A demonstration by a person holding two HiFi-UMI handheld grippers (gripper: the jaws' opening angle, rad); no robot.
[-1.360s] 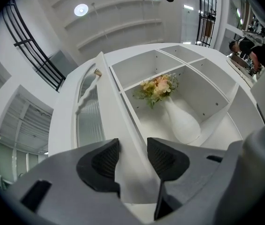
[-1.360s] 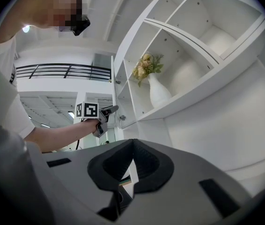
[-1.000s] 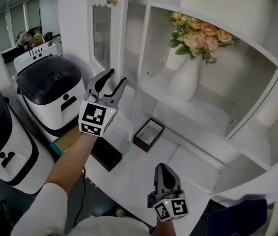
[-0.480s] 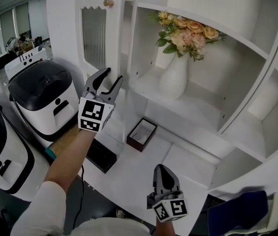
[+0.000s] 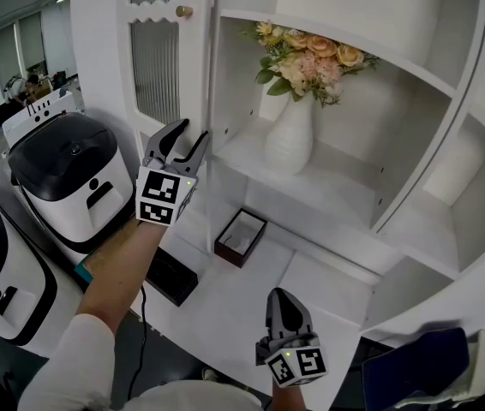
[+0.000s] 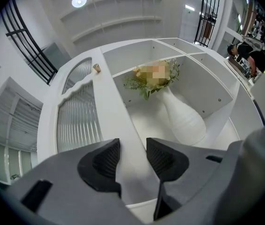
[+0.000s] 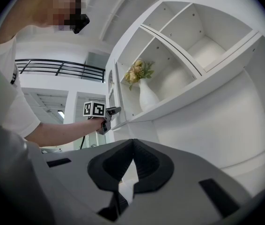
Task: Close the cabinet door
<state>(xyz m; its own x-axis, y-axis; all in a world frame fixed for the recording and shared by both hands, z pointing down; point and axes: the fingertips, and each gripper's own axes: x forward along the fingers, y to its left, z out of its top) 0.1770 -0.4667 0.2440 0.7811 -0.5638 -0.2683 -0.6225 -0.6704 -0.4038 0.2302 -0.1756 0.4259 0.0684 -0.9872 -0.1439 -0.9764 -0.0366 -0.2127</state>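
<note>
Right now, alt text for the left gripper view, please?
The left tongs stand apart in the foreground, aimed at the white edge of the open cabinet door, ribbed glass to its left and a small knob above. Right of it, a white vase of flowers stands on a shelf.

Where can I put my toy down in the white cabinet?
The shelf is bare right of the vase, up to the slanted divider. The counter below is bare right of the open box. It is crowded at the counter's left, where the open box and black box sit close together.
</note>
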